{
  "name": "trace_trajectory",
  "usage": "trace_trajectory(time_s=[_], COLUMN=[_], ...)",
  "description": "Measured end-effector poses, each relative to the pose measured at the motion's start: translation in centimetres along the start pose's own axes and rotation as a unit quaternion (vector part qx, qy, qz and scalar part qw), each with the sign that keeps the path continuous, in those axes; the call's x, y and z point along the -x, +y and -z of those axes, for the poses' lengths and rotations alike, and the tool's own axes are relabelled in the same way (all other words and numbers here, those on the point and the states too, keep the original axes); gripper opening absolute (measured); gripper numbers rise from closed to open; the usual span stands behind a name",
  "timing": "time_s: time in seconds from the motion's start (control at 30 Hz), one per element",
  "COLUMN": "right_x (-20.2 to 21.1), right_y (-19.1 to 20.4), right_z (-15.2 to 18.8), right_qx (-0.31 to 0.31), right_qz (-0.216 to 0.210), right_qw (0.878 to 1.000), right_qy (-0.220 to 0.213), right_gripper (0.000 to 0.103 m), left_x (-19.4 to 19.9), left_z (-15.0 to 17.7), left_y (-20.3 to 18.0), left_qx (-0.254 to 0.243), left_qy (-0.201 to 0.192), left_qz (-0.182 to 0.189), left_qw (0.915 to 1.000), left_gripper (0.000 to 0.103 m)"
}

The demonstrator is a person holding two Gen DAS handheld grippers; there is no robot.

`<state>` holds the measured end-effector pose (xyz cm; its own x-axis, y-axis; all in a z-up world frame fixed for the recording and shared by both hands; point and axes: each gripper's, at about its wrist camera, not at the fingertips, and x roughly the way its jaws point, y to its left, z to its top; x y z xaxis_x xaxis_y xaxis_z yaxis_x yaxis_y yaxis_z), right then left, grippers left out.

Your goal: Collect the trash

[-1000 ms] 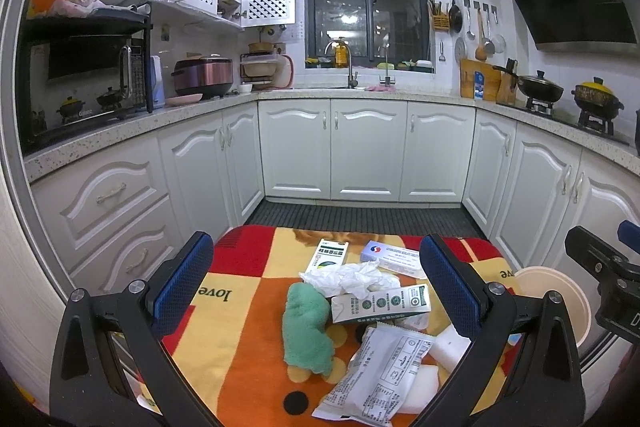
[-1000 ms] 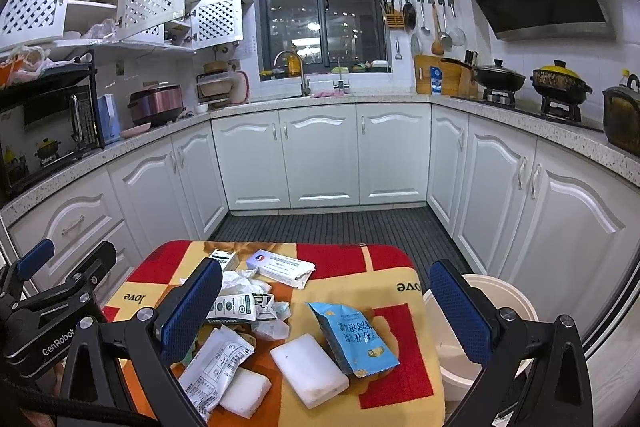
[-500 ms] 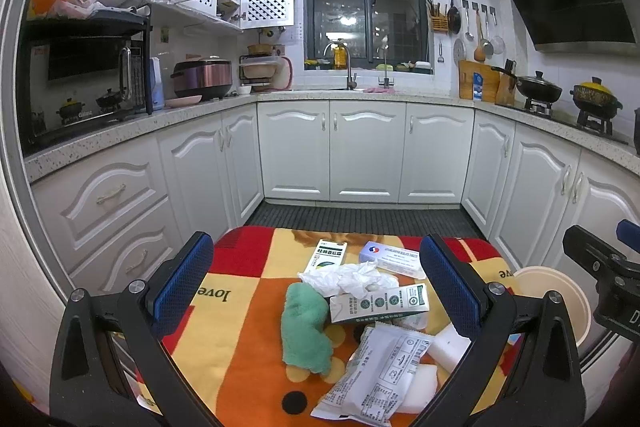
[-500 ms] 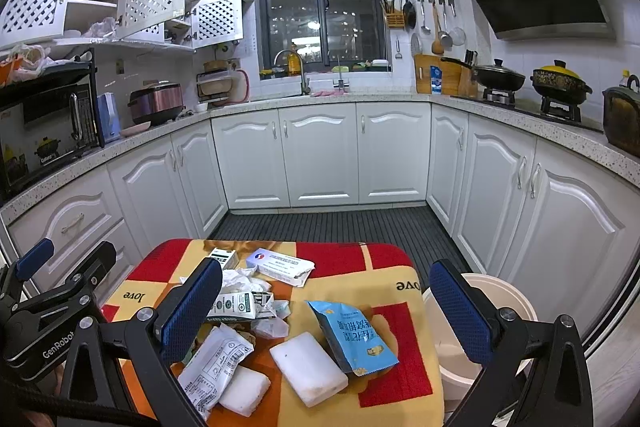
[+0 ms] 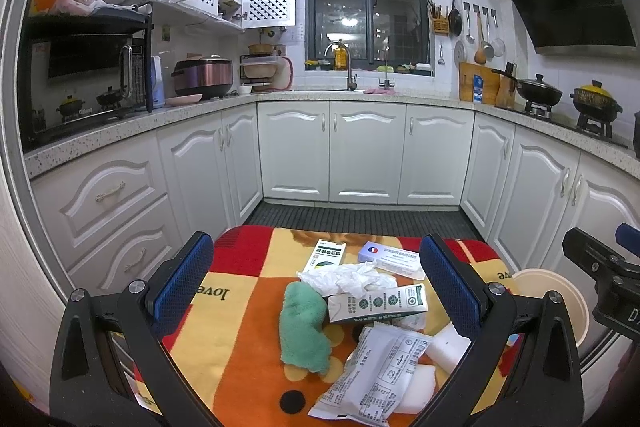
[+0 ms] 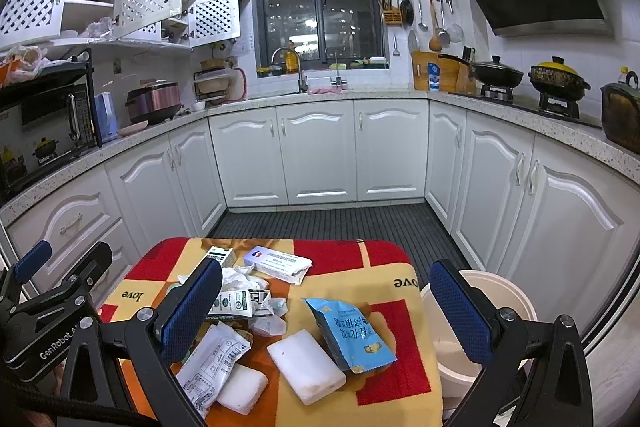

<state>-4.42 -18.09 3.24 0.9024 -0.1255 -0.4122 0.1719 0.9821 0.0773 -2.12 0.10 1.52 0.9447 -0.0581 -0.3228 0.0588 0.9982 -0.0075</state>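
Trash lies on a small table with a red, orange and yellow cloth [image 5: 244,291]. In the left wrist view I see a green rag [image 5: 302,323], crumpled white tissue [image 5: 352,277], a green-and-white carton [image 5: 378,303], a white printed pouch [image 5: 376,375], and two flat boxes [image 5: 328,255] at the far side. In the right wrist view a blue snack bag [image 6: 348,331] and white foam blocks [image 6: 306,365] lie nearer. A cream bin [image 6: 476,315] stands right of the table. My left gripper [image 5: 316,283] and right gripper [image 6: 328,303] are open, empty, above the table.
White kitchen cabinets [image 5: 332,151] run around three sides with a dark ribbed floor mat [image 6: 332,223] between them and the table. The right gripper shows at the right edge of the left wrist view [image 5: 604,279]; the left gripper's body [image 6: 48,311] shows left of the right wrist view.
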Motion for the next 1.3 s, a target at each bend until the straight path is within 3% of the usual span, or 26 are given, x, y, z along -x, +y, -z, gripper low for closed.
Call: trace_trajectory(time_s=[1.3], right_x=[-0.38], right_y=[-0.42], right_z=[0.01], right_qx=[-0.004], right_qz=[0.007], right_qw=[1.0], right_qy=[0.013], right_gripper=[0.103], left_x=[-0.25], left_z=[0.53], left_y=[-0.11], left_qx=[0.0], left_qy=[0.002], left_qz=[0.006], left_qw=[1.0], left_gripper=[0.102])
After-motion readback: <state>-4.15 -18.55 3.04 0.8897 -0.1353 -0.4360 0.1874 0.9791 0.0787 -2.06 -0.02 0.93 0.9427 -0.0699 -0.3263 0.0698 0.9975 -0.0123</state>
